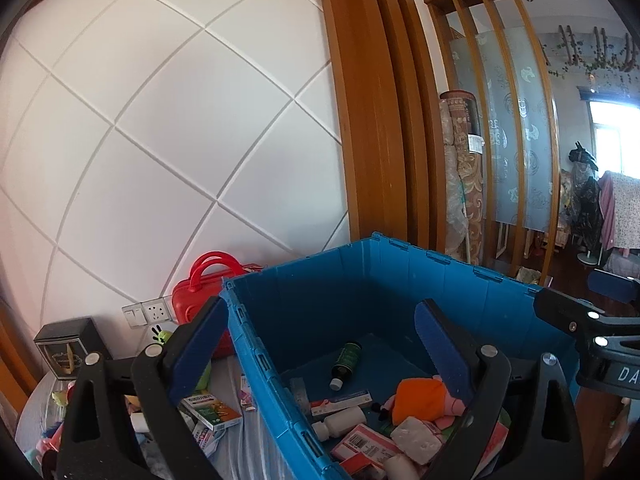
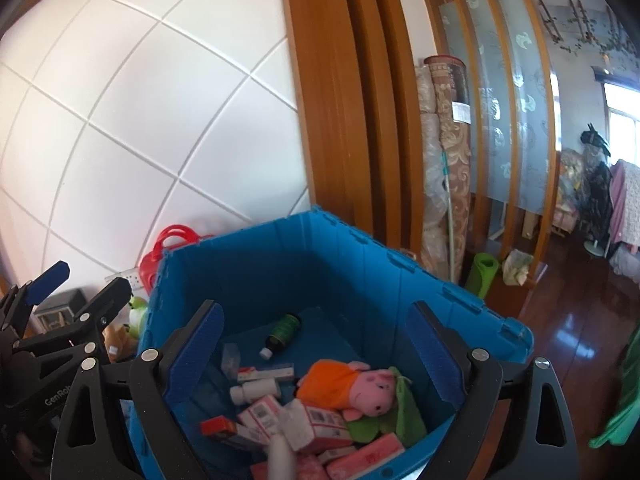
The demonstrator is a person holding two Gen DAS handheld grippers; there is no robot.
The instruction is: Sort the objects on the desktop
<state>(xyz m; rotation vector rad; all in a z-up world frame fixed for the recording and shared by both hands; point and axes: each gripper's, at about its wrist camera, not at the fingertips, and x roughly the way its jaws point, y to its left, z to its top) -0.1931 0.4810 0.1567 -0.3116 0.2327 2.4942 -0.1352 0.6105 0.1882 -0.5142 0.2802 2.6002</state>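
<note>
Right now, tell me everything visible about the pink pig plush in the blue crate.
The pink pig plush is a soft fabric toy with a pink head, dark eyes and snout, wearing an orange dress. It lies on its side inside the blue crate, near the right wall, head toward the camera in the right wrist view. It rests on pink and white boxes and a green cloth. Neither gripper touches it.

One blue crate (image 2: 360, 264), one plush pig (image 2: 360, 388), two bottles (image 2: 284, 330).
</note>
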